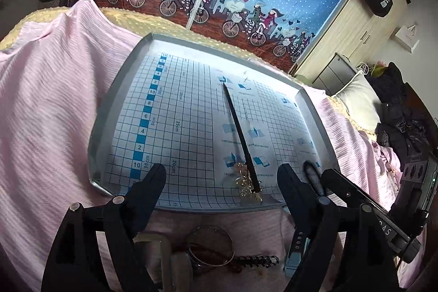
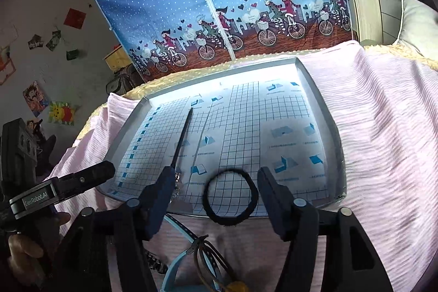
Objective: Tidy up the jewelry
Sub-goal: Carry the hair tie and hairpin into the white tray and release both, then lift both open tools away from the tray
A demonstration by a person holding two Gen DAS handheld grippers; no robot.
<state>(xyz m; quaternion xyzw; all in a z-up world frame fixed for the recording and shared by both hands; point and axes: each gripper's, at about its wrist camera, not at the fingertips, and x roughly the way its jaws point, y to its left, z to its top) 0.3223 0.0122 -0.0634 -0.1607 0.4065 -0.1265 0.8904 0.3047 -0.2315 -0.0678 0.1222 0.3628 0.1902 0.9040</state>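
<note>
Hovering over the near edge of a grid-lined tray on pink bedding — both grippers spread wide, grasping nothing.

Right gripper framing a black hair tie draped across the near rim; left gripper framing a black hairpin with gold ornament — bangles and blue strap off the tray, just beyond that edge.

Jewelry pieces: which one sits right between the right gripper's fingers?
The black hair tie, a round loop across the tray's near edge. The hair stick lies further left; the bangles are off the tray.
</note>
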